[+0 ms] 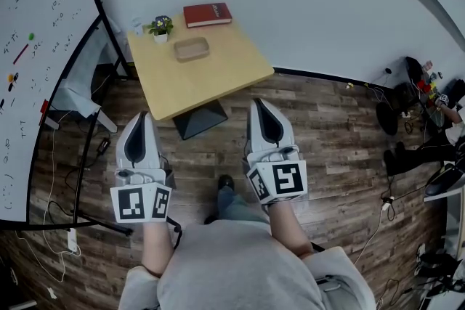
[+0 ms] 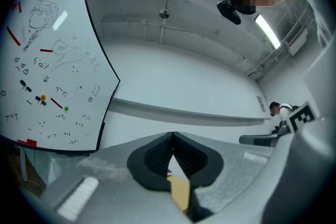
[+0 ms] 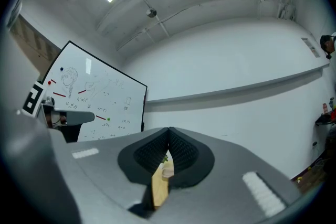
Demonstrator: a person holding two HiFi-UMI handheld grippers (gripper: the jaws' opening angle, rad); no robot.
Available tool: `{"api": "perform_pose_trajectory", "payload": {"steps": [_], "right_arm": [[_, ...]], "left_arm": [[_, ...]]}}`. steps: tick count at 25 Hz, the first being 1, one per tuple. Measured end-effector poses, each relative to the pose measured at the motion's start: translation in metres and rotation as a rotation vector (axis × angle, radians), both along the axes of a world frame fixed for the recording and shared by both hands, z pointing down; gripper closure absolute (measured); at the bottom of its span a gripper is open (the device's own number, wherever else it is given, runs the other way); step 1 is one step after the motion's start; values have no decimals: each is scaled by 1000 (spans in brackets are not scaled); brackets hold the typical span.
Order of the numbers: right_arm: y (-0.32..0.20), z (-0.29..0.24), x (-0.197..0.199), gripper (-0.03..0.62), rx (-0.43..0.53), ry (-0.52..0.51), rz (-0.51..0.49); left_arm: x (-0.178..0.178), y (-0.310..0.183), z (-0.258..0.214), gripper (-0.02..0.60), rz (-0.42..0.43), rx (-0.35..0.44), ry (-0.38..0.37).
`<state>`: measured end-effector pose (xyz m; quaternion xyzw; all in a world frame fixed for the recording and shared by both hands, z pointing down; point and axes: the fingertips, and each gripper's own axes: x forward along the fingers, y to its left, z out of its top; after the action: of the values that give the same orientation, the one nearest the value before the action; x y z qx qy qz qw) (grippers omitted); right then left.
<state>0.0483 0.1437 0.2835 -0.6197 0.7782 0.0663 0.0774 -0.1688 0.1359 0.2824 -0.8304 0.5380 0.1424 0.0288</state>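
Both grippers are held side by side over the wood floor, just short of a light wooden table. My left gripper is shut, its tips touching with nothing between them; in the left gripper view the table shows through the gap behind the tips. My right gripper is also shut and empty, nearest the table's front corner; the right gripper view shows the table through the same kind of gap. On the table lie a red book, a tan tray and a small potted plant.
A whiteboard on a black stand fills the left side, with cables on the floor under it. The table's dark base sits on the floor between the grippers. A person's legs and bags lie at the far right by the white wall.
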Motion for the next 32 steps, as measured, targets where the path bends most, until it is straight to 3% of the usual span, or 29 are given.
{"api": "perform_pose_trajectory", "payload": {"steps": [14,32], "right_arm": [[-95,-19,16,592,22,-2,-44],[-181,-32,54,592,62,-11,-120]], "left_arm": [[14,-84,-15,577,-46,12,0],[58,-158,-28,577,-101,47,-14]]}}
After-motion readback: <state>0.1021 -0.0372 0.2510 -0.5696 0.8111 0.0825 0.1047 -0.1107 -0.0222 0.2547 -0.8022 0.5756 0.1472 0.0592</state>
